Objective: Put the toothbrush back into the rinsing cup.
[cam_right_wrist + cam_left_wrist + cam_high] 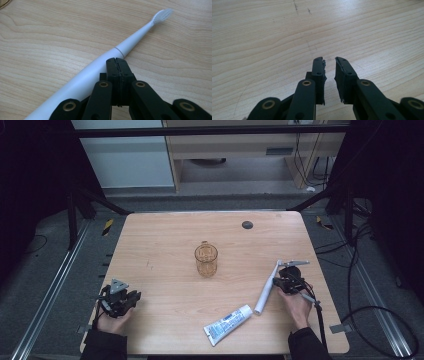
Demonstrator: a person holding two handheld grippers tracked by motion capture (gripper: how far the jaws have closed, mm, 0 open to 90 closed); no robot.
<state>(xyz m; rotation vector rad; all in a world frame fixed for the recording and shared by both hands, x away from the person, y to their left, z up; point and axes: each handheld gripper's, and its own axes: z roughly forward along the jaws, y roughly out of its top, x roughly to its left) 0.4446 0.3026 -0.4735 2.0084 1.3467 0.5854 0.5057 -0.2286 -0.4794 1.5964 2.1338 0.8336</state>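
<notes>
High view: the work looks barely begun. One white electric toothbrush [266,289] lies flat on the pale wooden table [165,235] at the near right, its bristle end pointing far. The right gripper [288,282] rests just beside its handle, on the right. One white toothpaste tube with blue print [228,324] lies near the front edge, left of the brush. One amber ribbed glass mug [206,259] stands upright at the table's middle, holding nothing that I can see. The left gripper [119,300] sits at the near left, well apart from all three. As I judge it, lifting the brush and moving it toward the mug is still to come.

Left gripper view: the left gripper [329,65] points across bare wood; its jaws show a narrow gap, drawn in as far as they go, with nothing between them.

Right gripper view: the right gripper [117,61] has its jaws pressed together and empty. The toothbrush [105,67] runs just alongside them, on their left, not gripped.
</notes>
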